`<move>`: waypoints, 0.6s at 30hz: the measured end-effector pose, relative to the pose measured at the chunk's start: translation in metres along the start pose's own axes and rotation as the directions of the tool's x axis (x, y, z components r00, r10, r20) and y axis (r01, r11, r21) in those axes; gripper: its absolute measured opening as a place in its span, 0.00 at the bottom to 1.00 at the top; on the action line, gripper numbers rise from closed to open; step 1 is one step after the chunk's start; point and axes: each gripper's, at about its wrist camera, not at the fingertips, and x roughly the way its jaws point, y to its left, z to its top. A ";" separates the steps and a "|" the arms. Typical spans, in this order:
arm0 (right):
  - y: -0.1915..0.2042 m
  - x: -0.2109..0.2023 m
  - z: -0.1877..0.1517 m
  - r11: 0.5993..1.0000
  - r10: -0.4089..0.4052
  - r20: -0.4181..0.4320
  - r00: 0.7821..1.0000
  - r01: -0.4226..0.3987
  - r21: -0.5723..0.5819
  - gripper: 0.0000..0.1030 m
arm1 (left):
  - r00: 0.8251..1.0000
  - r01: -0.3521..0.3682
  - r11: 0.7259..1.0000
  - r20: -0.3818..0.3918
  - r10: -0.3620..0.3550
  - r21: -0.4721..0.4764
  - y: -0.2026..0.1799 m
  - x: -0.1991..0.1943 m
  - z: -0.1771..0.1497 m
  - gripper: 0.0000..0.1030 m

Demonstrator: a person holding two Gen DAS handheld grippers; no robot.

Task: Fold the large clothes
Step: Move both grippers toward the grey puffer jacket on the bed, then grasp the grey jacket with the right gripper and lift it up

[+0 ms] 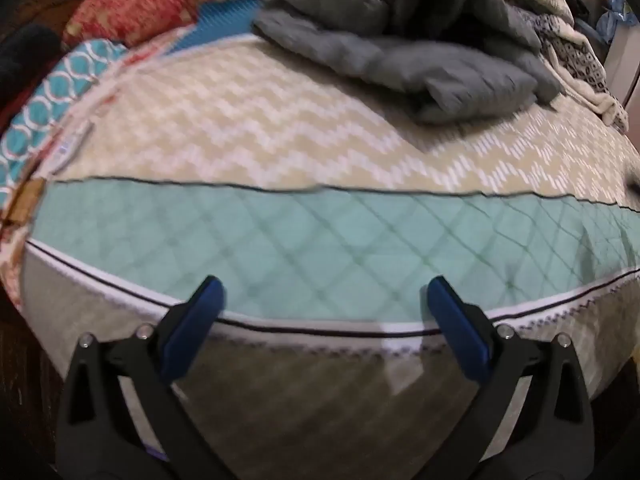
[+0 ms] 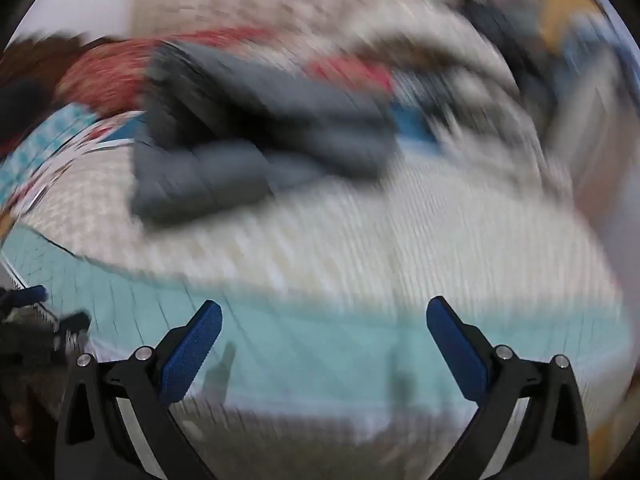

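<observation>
Both the left gripper [image 1: 322, 294] and the right gripper [image 2: 324, 318] are spread and empty. The grey garment [image 1: 420, 52], far ahead of them, looks soft, thick and floppy; its folded edge seems best to pinch.

Open bed surface is lying ahead of me: the teal quilted strip [image 1: 320, 236] and the beige zigzag cover [image 1: 240, 132] beyond it are giving free passage. The crumpled grey garment [image 1: 400, 52] is blocking the far middle. Patterned bedding [image 1: 576, 52] is crowding the far right, red pillows [image 1: 148, 4] the far left.
</observation>
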 end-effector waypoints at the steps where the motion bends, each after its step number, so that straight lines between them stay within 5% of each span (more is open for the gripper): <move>1: 0.008 0.011 0.023 0.998 -0.016 0.034 0.999 0.018 -0.056 0.50 | 1.000 -0.017 1.000 0.022 0.017 0.002 0.007 -0.004 0.000 0.95; 5: 0.029 0.078 0.100 0.978 -0.110 0.103 0.989 0.127 -0.167 0.50 | 0.992 -0.088 0.996 0.088 0.086 0.011 0.037 -0.014 0.006 0.88; 7: 0.037 0.121 0.131 0.962 -0.147 0.050 0.988 0.154 -0.225 0.47 | 0.985 -0.123 0.992 0.120 0.120 0.013 0.049 -0.019 0.009 0.86; 8: 0.037 0.132 0.144 0.964 -0.122 0.020 0.992 0.123 -0.234 0.15 | 0.981 -0.143 0.990 0.136 0.139 0.017 0.052 -0.021 0.012 0.84; 9: 0.034 0.138 0.159 0.973 -0.049 -0.038 0.998 0.040 -0.226 0.00 | 0.977 -0.158 0.987 0.151 0.153 0.022 0.052 -0.026 0.013 0.82; 10: 0.025 0.135 0.175 0.984 -0.002 -0.067 0.998 -0.010 -0.177 0.00 | 0.969 -0.180 0.983 0.180 0.171 0.035 0.054 -0.029 0.021 0.82; 15: -0.018 0.031 0.236 0.989 0.111 0.158 0.981 -0.094 -0.112 0.00 | 0.919 -0.231 0.968 0.350 0.183 0.100 0.029 -0.049 0.056 0.82; 18: -0.047 -0.042 0.263 0.988 0.105 0.275 0.956 -0.070 -0.135 0.00 | 0.866 -0.254 0.957 0.474 0.159 0.142 -0.009 -0.067 0.083 0.82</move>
